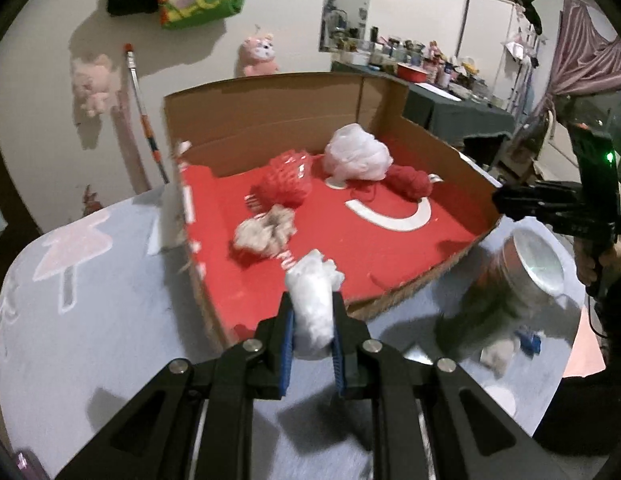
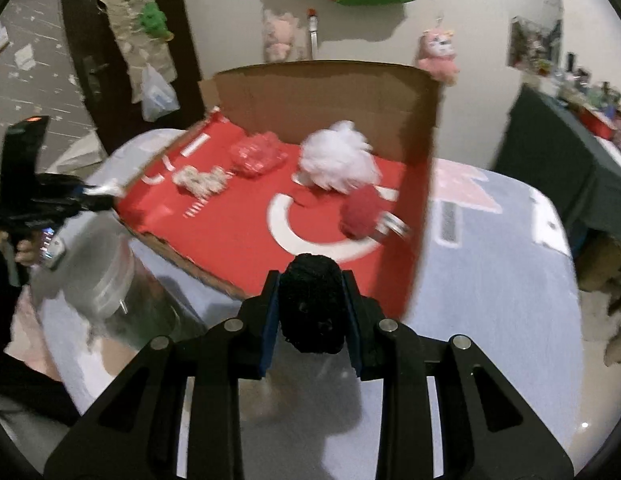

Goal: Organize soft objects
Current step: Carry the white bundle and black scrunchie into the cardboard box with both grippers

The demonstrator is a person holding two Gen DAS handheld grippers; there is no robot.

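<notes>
Closest in, the left gripper (image 1: pixel 313 322) is clenched around a white fluffy wad (image 1: pixel 313 304), pinched at its middle between the blue pads (image 1: pixel 288 336), with its top bulging free above them. It looks very light and squashy, so a grip across the belly should hold; a pinch at the loose tip would likely slip. Likewise, the right gripper (image 2: pixel 311 306) squeezes a black pom-pom (image 2: pixel 310 304) by its sides, a soft, springy thing that fills the gap between the fingers. Just ahead of both lies the cardboard box (image 1: pixel 270 108) with its red floor, its near edge low. Farther in rest a speckled pale bundle (image 1: pixel 264 232), a red mesh puff (image 1: pixel 284 180), a white mesh puff (image 1: pixel 356 154) and red yarn (image 1: pixel 410 182).
</notes>
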